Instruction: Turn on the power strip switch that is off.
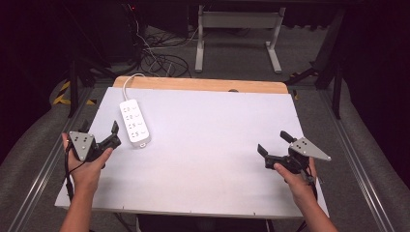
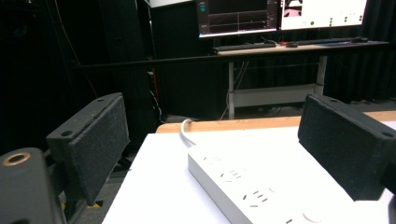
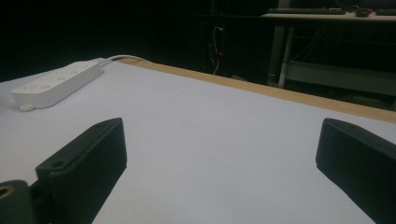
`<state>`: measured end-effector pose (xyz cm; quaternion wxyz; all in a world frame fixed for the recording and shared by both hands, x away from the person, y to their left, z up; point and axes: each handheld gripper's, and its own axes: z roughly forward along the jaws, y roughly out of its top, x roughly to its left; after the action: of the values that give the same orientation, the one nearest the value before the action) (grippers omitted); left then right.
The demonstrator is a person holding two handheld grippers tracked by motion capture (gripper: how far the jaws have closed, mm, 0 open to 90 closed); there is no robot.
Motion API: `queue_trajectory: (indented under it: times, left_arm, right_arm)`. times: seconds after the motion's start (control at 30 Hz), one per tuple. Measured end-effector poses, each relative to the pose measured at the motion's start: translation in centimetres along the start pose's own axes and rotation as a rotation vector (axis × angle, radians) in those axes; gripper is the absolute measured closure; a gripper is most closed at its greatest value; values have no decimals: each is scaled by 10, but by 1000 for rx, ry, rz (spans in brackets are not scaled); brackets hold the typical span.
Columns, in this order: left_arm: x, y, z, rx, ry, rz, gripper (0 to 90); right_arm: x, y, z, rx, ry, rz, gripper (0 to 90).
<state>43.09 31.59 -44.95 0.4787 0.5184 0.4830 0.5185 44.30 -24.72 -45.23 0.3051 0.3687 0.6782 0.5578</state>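
A white power strip (image 1: 134,123) lies on the left part of the white table (image 1: 208,140), its cord running to the far edge. My left gripper (image 1: 99,130) is held at the table's left edge, open, a short way left of the strip. In the left gripper view the strip (image 2: 252,191) lies just ahead between the wide-apart jaws, untouched. My right gripper (image 1: 273,144) is open near the front right of the table with nothing between its jaws. In the right gripper view the strip (image 3: 56,84) lies far off to the left.
A wooden strip (image 1: 200,84) borders the table's far edge. Beyond it on the floor are tangled cables (image 1: 162,58) and a desk frame (image 1: 237,38). Monitors (image 2: 280,14) stand on a desk behind. Metal rails (image 1: 358,159) run along both sides.
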Motion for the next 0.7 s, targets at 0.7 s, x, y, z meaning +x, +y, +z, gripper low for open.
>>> queue_trajectory:
  times: [0.7]
  left_arm:
    - [1,-3,4,15,-16,-17,103]
  right_arm:
    - [-1,-2,0,10,-7,-9,25]
